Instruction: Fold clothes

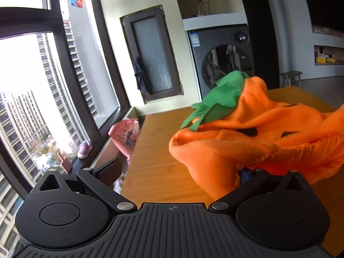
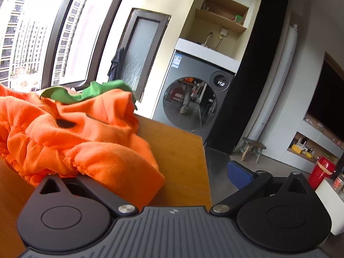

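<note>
An orange fleece pumpkin garment with a green leafy collar lies crumpled on the wooden table. It also shows in the right wrist view, with the green collar at its far side. My left gripper is open; its right finger is hidden under the orange cloth, its left finger stands free beyond the table's left edge. My right gripper is open; its left finger is buried under the cloth, its blue-padded right finger hangs past the table's right edge.
A washing machine stands behind the table under a sink. Large windows run along the left. A pink bag sits by the table's left side. A small stool and a red container stand on the floor to the right.
</note>
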Action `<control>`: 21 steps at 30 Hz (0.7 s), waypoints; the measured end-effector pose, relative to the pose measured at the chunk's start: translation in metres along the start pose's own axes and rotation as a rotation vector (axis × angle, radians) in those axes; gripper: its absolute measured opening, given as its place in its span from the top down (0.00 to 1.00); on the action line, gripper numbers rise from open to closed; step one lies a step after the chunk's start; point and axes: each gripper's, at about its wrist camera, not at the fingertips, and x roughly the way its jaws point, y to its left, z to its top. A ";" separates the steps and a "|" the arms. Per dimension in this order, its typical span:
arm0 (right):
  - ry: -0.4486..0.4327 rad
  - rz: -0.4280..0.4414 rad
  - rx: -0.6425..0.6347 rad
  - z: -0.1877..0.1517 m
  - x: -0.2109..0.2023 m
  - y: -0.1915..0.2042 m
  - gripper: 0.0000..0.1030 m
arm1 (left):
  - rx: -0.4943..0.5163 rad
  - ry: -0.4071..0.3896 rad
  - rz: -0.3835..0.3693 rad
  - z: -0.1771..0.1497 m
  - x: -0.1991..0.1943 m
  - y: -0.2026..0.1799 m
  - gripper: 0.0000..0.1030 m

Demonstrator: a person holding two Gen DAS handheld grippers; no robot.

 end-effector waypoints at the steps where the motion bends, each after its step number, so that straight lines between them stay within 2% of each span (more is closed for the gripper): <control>1: 0.036 0.013 -0.028 -0.009 0.000 0.005 0.00 | 0.013 0.032 -0.028 -0.010 0.002 -0.003 0.00; 3: 0.098 0.014 -0.087 -0.028 -0.001 0.015 0.00 | 0.030 0.088 -0.088 -0.026 0.004 -0.007 0.00; 6: 0.155 0.033 -0.077 -0.045 -0.005 0.015 0.00 | 0.003 0.094 -0.212 -0.027 -0.002 -0.003 0.00; 9: 0.173 0.116 -0.020 -0.045 -0.018 0.005 0.00 | -0.005 0.068 -0.397 -0.021 -0.017 0.001 0.00; 11: 0.169 0.193 0.007 -0.042 -0.030 -0.003 0.00 | -0.015 0.022 -0.545 -0.018 -0.027 0.007 0.00; 12: 0.159 0.234 0.016 -0.040 -0.037 -0.007 0.00 | -0.023 -0.011 -0.591 -0.017 -0.031 0.011 0.00; 13: 0.139 0.279 0.023 -0.036 -0.045 -0.014 0.00 | -0.034 -0.044 -0.629 -0.015 -0.035 0.015 0.00; 15: 0.093 0.364 0.039 -0.027 -0.061 -0.027 0.00 | -0.069 -0.066 -0.656 -0.007 -0.033 0.020 0.00; 20: -0.143 0.500 0.130 0.000 -0.101 -0.061 0.00 | -0.168 -0.090 -0.690 0.015 -0.020 0.028 0.00; 21: -0.191 0.539 0.217 0.009 -0.102 -0.072 0.00 | -0.188 -0.095 -0.697 0.019 -0.017 0.030 0.00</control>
